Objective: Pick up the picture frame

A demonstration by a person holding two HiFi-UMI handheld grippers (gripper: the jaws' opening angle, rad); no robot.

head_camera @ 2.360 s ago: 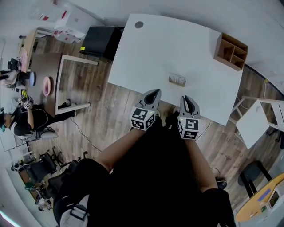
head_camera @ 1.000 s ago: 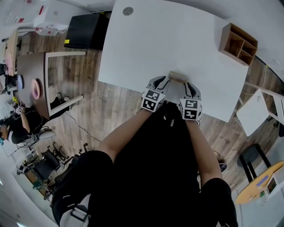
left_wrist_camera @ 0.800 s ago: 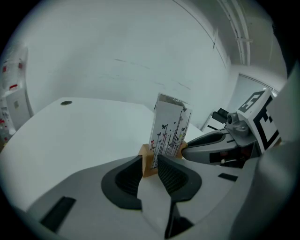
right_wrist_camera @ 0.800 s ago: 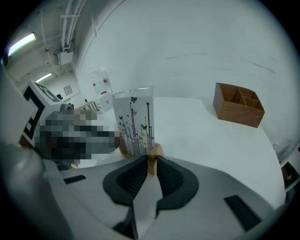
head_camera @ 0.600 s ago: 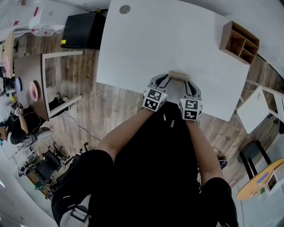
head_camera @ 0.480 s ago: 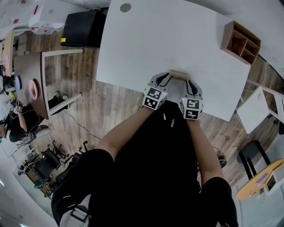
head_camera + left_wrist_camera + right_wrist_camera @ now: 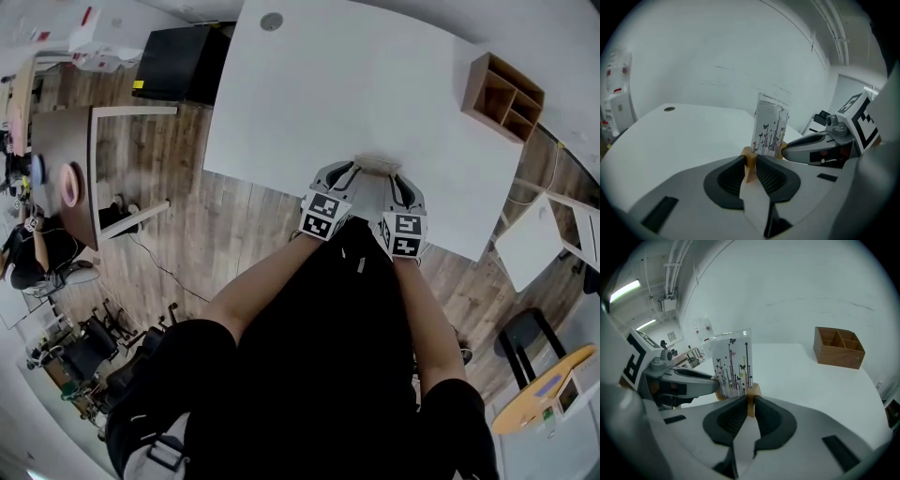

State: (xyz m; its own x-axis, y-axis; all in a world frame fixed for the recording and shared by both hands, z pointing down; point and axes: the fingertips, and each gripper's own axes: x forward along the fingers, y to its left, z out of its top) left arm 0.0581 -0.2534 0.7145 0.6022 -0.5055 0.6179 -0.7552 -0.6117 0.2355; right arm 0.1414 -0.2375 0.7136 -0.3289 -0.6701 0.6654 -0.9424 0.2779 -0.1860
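White table (image 7: 356, 84) spreads ahead of both grippers. 2.4 s back, the frame stood alone on it, ahead of the two grippers and apart from them. Now both are at its ends, much as they were half a second ago.

Wooden box (image 7: 502, 97), split into open compartments, sits on the table well ahead and right of the right gripper (image 7: 401, 186); the right gripper view shows it (image 7: 839, 352) beyond the jaws, well apart from them.

The left gripper (image 7: 751, 161) has its jaws closed narrow on the left end of the frame's wooden base. The right gripper (image 7: 750, 404) has its jaws pinched the same way on the right end. Each shows in the other's view, just across the frame.

The frame (image 7: 378, 164) stands upright between the two, over the table's near edge. Whether it is off the surface cannot be told. Its clear pane (image 7: 732, 364) carries a print of thin stalks and small butterflies, also seen edge-on from the left (image 7: 771, 131).
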